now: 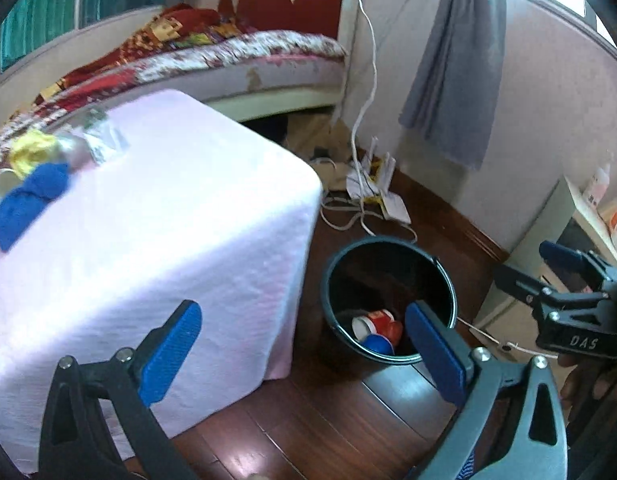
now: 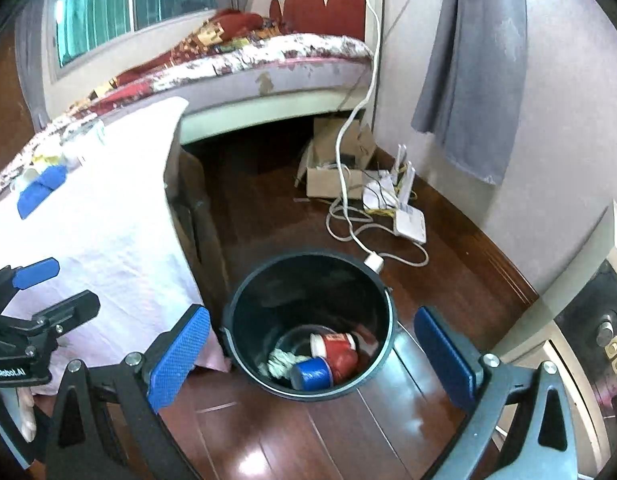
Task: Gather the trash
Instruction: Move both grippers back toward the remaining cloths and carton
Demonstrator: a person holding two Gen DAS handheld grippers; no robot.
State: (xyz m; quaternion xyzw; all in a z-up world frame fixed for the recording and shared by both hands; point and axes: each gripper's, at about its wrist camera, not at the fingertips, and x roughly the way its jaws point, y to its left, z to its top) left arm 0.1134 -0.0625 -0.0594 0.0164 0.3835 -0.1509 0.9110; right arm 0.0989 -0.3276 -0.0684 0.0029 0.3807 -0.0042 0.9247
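Fingers of the left gripper (image 1: 304, 354) and right gripper (image 2: 312, 356) spread wide, holding nothing — both above a black bin (image 2: 244, 304). Red cup (image 2: 340, 350) and blue cup (image 2: 312, 374) lie inside; more scraps — blue crumple (image 1: 24, 204) — at ten o'clock on the pink surface (image 1: 168, 220).

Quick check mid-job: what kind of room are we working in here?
Most likely a bedroom: a bed with a red scalloped headboard and floral mattress, grey curtains by the window, dark wooden floor.

two cups (image 2: 332, 354), one bin (image 2: 244, 300), two grippers (image 2: 312, 356)
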